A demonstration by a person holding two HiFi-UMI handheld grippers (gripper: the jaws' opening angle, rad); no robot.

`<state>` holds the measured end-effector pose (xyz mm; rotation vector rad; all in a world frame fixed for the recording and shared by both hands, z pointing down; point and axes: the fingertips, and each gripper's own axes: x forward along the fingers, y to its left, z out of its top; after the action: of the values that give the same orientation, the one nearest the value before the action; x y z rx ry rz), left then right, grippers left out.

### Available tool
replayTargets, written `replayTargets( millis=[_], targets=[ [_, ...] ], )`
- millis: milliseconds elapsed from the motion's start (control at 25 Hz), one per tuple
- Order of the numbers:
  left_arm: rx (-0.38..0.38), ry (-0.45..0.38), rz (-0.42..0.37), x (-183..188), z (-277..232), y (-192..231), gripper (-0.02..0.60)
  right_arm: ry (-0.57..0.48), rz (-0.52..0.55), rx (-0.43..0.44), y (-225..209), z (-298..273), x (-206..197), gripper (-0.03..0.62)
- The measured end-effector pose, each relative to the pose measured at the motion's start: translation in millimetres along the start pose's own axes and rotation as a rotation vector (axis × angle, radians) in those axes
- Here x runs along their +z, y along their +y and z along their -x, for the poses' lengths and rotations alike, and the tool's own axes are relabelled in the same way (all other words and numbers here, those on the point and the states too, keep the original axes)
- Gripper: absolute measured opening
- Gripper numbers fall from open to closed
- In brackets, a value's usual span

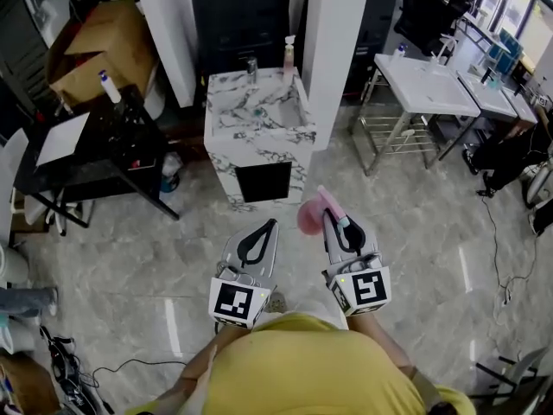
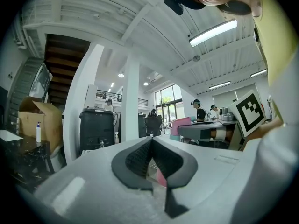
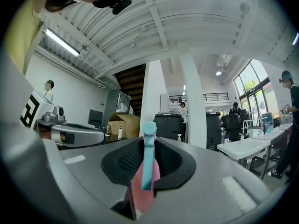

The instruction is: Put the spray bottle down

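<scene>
A pink spray bottle (image 1: 311,213) with a light blue nozzle (image 3: 148,147) is held level over the floor, with my right gripper (image 1: 335,221) shut on it. In the right gripper view the pink body (image 3: 141,186) sits between the black pads and the nozzle sticks up past them. My left gripper (image 1: 269,226) hovers beside it to the left, its jaws shut with the tips meeting (image 2: 151,140) and nothing between them. Both grippers point level toward a marble sink cabinet (image 1: 257,115) ahead.
A soap bottle (image 1: 289,57) stands on the cabinet's back edge, beside a white pillar (image 1: 333,50). A black table (image 1: 95,150) and a cardboard box (image 1: 102,37) are at the left. White tables (image 1: 429,86) stand at the right. Cables (image 1: 505,262) lie on the marble floor.
</scene>
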<state>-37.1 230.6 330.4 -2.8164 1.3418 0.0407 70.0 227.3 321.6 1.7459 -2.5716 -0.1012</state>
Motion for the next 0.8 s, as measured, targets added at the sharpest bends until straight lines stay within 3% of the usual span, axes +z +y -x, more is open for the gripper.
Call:
replayTargets(
  millis=[360, 800],
  targets=[
    [0.008, 0.020, 0.046, -14, -30, 45, 0.002, -0.005, 0.010, -0.018, -17, -54, -7, 0.063],
    [0.003, -0.010, 0.025, -22, -105, 110, 0.002, -0.061, 0.027, -0.005, -58, -154, -14, 0.063]
  ],
)
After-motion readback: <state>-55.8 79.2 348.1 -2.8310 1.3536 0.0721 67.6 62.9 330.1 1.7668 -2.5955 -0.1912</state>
